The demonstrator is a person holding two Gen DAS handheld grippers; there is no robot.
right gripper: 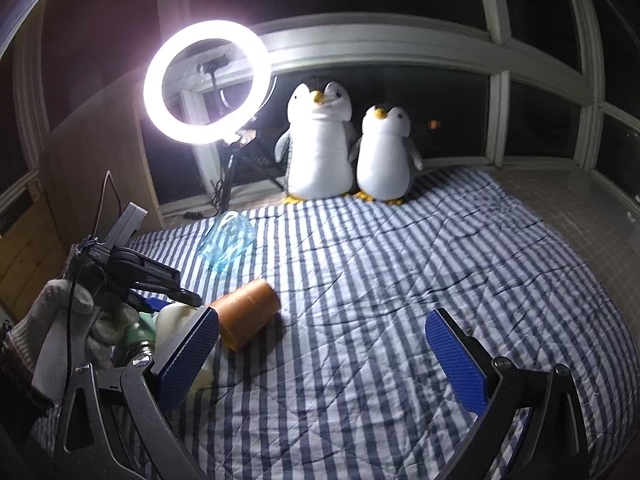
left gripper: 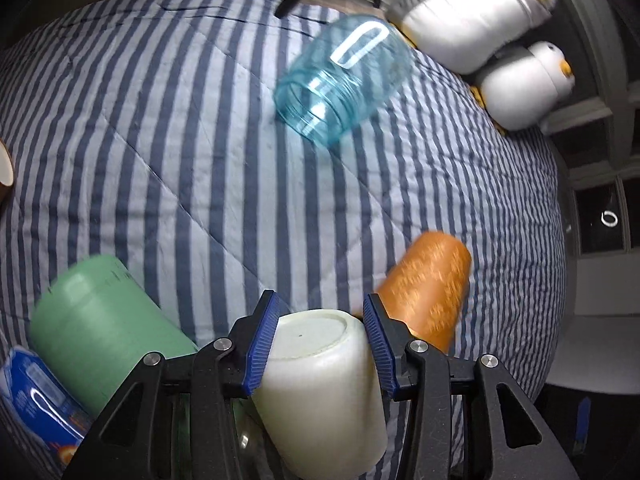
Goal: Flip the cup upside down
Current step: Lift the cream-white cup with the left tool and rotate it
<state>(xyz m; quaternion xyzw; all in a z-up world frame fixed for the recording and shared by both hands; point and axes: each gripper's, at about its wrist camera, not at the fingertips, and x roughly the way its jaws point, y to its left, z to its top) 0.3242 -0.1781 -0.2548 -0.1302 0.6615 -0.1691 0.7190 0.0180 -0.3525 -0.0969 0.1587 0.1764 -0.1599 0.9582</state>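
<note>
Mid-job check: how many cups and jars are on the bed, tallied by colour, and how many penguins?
White cup, in the left gripper: 1
Orange cup: 1
Green cup: 1
Blue glass jar: 1
Penguins: 2
Total: 6

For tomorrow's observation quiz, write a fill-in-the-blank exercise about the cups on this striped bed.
1. The left tongs are shut on the ____ cup.
2. The right tongs are ____ and hold nothing.
3. The blue glass jar lies on the ____ quilt.
4. Two plush ____ sit by the window.

Missing words: white; open; striped; penguins
</note>
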